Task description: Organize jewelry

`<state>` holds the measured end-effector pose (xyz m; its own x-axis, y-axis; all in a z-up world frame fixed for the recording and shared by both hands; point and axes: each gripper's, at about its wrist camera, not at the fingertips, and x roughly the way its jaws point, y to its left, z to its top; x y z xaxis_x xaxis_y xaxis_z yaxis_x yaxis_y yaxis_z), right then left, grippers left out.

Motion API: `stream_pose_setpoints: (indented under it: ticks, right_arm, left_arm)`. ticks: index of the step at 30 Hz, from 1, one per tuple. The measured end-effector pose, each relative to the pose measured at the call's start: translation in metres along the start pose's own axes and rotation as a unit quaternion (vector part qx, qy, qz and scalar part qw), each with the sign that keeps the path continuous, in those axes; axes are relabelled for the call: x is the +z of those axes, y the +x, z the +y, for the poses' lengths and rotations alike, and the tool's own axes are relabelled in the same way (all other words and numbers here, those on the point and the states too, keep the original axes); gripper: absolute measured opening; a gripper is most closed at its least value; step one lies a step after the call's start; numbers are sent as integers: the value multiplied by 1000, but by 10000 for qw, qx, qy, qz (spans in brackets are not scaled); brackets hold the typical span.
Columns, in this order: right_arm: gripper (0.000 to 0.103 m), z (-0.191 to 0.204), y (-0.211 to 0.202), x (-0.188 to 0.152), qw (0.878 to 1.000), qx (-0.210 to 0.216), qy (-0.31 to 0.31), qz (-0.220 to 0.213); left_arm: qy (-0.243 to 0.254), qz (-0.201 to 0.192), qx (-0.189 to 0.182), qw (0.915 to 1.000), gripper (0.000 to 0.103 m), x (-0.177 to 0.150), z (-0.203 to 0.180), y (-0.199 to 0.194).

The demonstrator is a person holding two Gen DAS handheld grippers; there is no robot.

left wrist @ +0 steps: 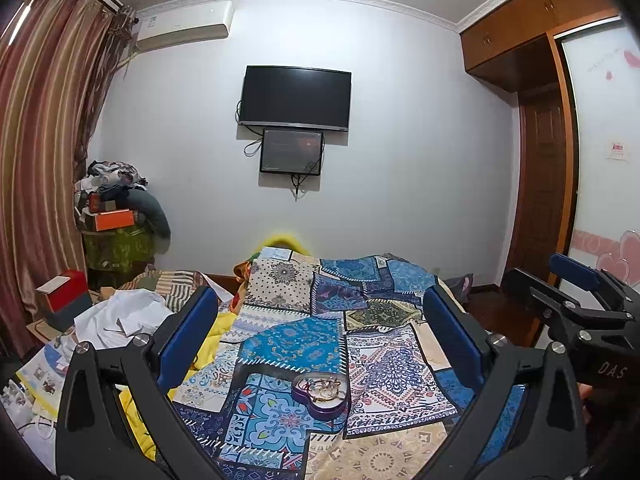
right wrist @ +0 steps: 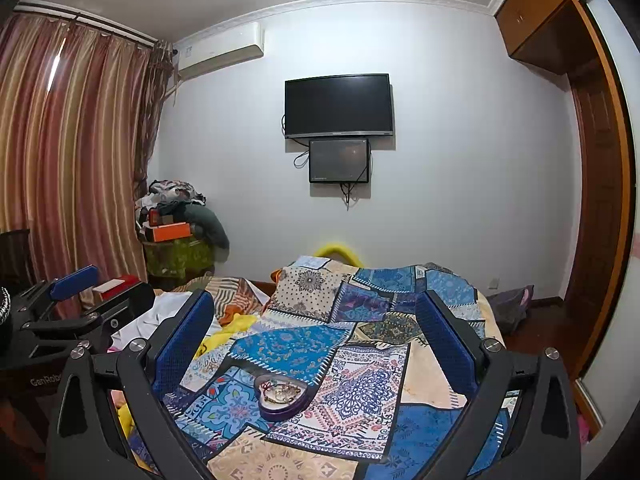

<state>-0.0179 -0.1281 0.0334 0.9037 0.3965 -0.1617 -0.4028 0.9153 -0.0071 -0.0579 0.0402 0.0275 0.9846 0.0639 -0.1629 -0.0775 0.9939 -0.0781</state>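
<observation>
A purple heart-shaped tin (left wrist: 325,407) lies open on the patchwork bedspread (left wrist: 304,344), with several gold and red pieces of jewelry (left wrist: 325,389) heaped inside. My left gripper (left wrist: 320,332) is open and empty, held above and short of the tin. The tin also shows in the right wrist view (right wrist: 280,408), with the jewelry (right wrist: 282,391) in it. My right gripper (right wrist: 316,332) is open and empty, also above and short of the tin. Each gripper shows in the other's view: the right one (left wrist: 576,300) and the left one (right wrist: 68,304).
The bed fills the foreground. White cloth (left wrist: 120,316), a red box (left wrist: 64,292) and papers (left wrist: 40,372) lie at the left. A pile of clothes and an orange box (left wrist: 114,220) stand by the curtain (left wrist: 40,160). A TV (left wrist: 295,98) hangs on the far wall; a wardrobe (left wrist: 544,120) is at right.
</observation>
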Motion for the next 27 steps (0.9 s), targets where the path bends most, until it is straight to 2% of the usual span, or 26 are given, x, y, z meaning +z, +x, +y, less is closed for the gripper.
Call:
stream_pose_setpoints:
  ticks: [14,17,27]
  right_arm:
    - [100,-1,4,-2,10000,4,15,61]
    - [100,-1,4,-3,10000,-8,22,83]
    - [100,-4,11,-5,9998,10,105,154]
  left_arm:
    - [-54,44,-36,10000,103,1,2,2]
    - [-78,61,-135,9999,103,0,3,2]
    - [-84,95,-74,9999,103,0,6,7]
